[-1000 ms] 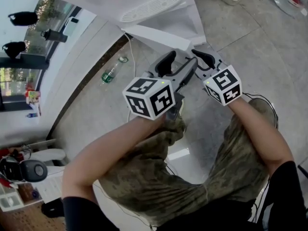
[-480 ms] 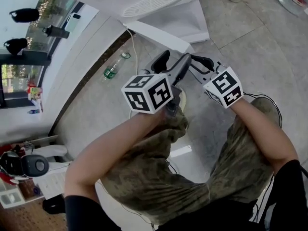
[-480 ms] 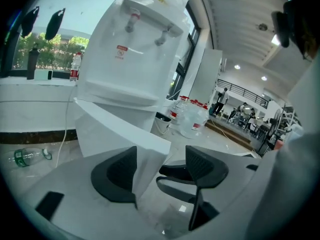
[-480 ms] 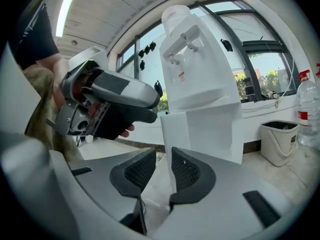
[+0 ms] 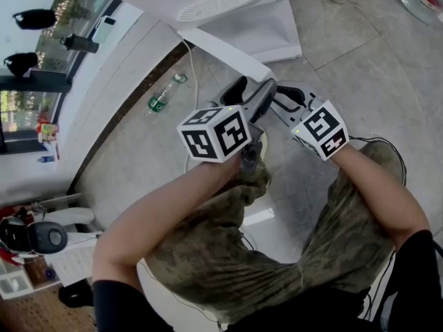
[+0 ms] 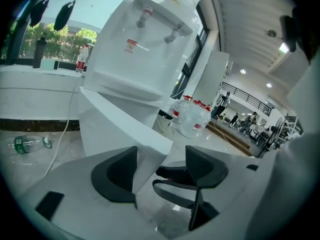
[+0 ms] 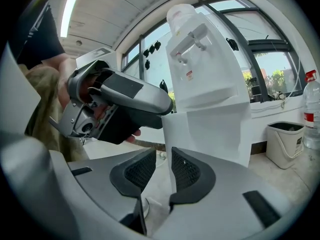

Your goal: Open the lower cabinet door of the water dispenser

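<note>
A tiled floor (image 5: 360, 68) is seen from above, and a white dispenser (image 6: 145, 54) is stood on it at the far side, beside a low window ledge. Its lower door (image 6: 120, 124) is swung out from the cabinet front toward the near side, so that it is set at an angle to the body, with its free edge nearest the two grippers.

The left gripper (image 6: 160, 170) is pointed at that edge from the left. Its jaws are set wide, the door's upper corner is seen between them, and neither pad is seen pressed on it. The right gripper (image 7: 164, 171) is held close beside the left one, on its right. Its jaws are narrow and have just been closing. The door's edge is seen in the gap, close against the right pad, while a strip of floor is left showing between the edge and the left pad, so the door is not clamped.

A clear bottle (image 5: 160, 104) with a green label is laid on the floor left of the dispenser, near the wall, and a white cable (image 5: 191, 68) is run down beside it.
</note>
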A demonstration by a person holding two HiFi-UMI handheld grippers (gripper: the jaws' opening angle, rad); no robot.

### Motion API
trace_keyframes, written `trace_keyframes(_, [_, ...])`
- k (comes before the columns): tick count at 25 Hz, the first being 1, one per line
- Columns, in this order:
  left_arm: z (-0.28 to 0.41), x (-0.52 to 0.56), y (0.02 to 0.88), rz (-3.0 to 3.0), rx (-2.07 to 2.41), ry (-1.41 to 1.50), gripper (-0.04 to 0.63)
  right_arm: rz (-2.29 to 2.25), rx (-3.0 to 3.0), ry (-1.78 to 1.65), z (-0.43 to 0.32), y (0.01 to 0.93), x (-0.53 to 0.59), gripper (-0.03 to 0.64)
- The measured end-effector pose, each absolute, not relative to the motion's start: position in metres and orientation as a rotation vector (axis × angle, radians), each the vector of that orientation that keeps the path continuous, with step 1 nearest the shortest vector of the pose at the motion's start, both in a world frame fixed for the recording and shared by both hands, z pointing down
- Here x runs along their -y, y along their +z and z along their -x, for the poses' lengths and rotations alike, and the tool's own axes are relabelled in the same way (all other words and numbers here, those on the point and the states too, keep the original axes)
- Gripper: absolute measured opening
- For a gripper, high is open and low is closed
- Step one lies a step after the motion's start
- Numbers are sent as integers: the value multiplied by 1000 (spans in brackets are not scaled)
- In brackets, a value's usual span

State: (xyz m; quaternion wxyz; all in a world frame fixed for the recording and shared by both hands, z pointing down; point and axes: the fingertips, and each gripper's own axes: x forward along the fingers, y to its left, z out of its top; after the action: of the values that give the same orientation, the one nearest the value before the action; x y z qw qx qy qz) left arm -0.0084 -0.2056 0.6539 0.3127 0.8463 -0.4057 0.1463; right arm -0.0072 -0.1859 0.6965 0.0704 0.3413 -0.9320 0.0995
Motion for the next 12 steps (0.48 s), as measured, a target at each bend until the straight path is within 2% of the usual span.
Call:
trace_keyframes(6, [20,200,656,-2164,1137,377,282,-973,2807,269,22,697,176,86])
trace_keyframes(12, [33,193,657,-2100,1210,394,282,-922,2813,227,36,696,167,54])
